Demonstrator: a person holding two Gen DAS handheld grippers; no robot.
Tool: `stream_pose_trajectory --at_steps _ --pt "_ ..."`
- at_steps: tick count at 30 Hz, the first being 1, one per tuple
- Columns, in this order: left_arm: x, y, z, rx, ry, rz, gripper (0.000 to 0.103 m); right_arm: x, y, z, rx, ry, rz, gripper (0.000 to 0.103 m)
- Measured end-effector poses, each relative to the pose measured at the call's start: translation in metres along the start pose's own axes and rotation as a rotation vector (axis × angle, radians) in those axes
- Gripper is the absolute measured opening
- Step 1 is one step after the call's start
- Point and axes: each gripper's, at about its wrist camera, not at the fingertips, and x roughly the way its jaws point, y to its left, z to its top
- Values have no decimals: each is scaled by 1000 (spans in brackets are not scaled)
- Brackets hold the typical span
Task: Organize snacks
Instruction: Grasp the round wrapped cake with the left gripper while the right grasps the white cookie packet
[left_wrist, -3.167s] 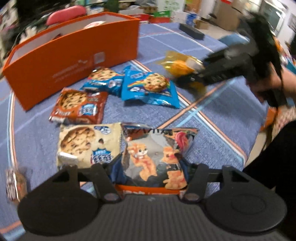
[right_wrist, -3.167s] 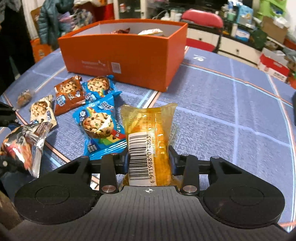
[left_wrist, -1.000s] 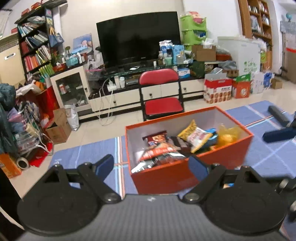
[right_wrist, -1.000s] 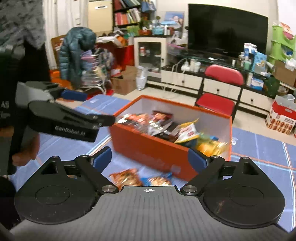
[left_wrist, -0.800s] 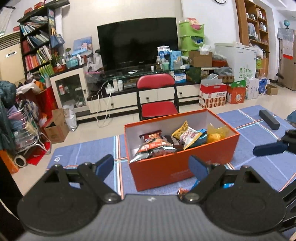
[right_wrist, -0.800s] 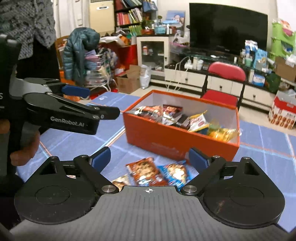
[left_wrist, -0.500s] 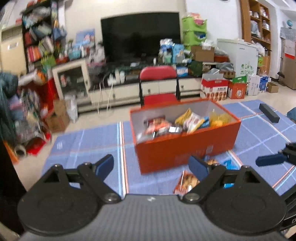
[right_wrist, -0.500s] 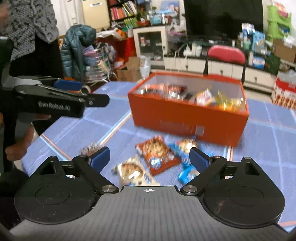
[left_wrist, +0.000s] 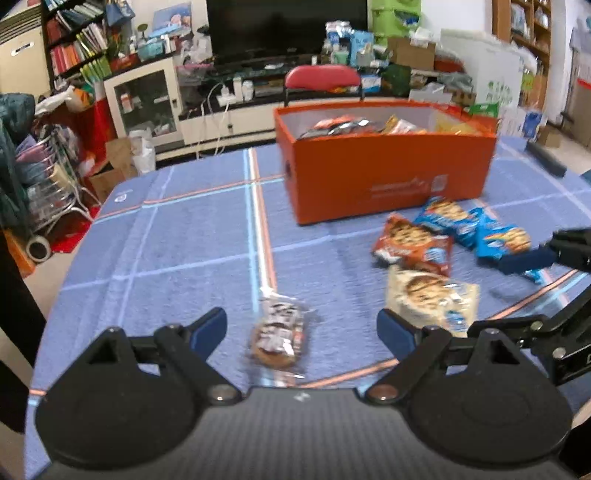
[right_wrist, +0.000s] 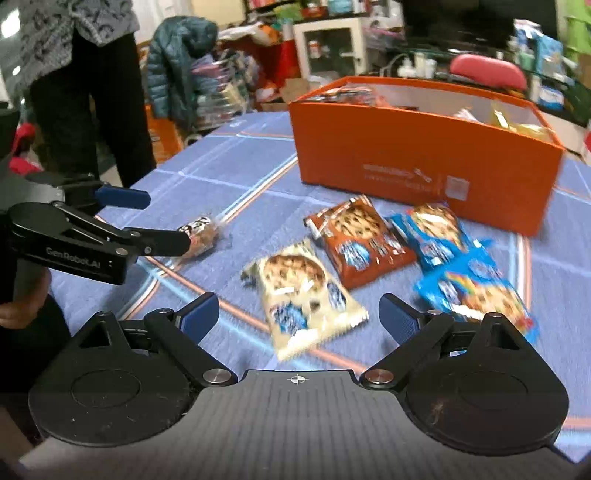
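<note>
**Both jaws spread, nothing held, five packets loose on worktop**

Left gripper (left_wrist: 301, 328): jaws wide apart, empty. Small clear-wrapped brown pastry packet (left_wrist: 277, 336) lies on the blue checked worktop (left_wrist: 184, 236) between the two fingers, slightly ahead of the tips, no contact visible.

Right gripper (right_wrist: 299, 317): jaws wide apart, empty. Cream-white chocolate-chip cookie packet (right_wrist: 303, 291) lies flat between its fingers, just ahead of the tips, angled. Brown cookie packet (right_wrist: 360, 240) sits just beyond it, overlapping or touching – can't tell. Two blue cookie packets (right_wrist: 465, 262) lie to the right, one partly behind the right finger.

Orange rectangular cardboard box (right_wrist: 417, 162) stands further back on the worktop, open top, snack packets piled inside. Loose packets lie in front of its long wall.
</note>
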Motion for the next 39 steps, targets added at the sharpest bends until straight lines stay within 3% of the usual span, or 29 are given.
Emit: stream_pose_trajectory --at_steps 7,13,14,15,16,17,21,29,32,37,39 --pt "41 9 7 17 68 3 90 41 3 9 -22 55 16 77" --pt "55 9 -1 9 109 8 83 54 17 6 -104 62 -40 77" --pt "55 10 -1 -2 113 -2 79 54 20 5 -126 58 -57 62" --pt "55 12 -1 -19 118 -26 66 53 25 4 -163 45 -78 51" --pt "54 13 -1 -36 118 -42 59 49 26 3 -160 39 -59 37" --pt "52 13 -1 -40 118 -54 50 47 27 2 -151 42 -61 34" --pt "41 2 -7 -16 121 -81 38 31 34 -10 -140 43 -69 33" --pt "10 -30 -18 -34 107 -188 37 -25 28 -37 -44 2 -115 33" --pt "3 -36 -3 -36 78 -218 26 -42 15 -32 -6 -37 -146 33" --pt "0 -30 14 -41 55 -183 32 -50 -9 -20 29 -59 -180 34" --pt "1 -28 8 -29 74 -172 47 -43 -13 -24 24 -40 -177 34"
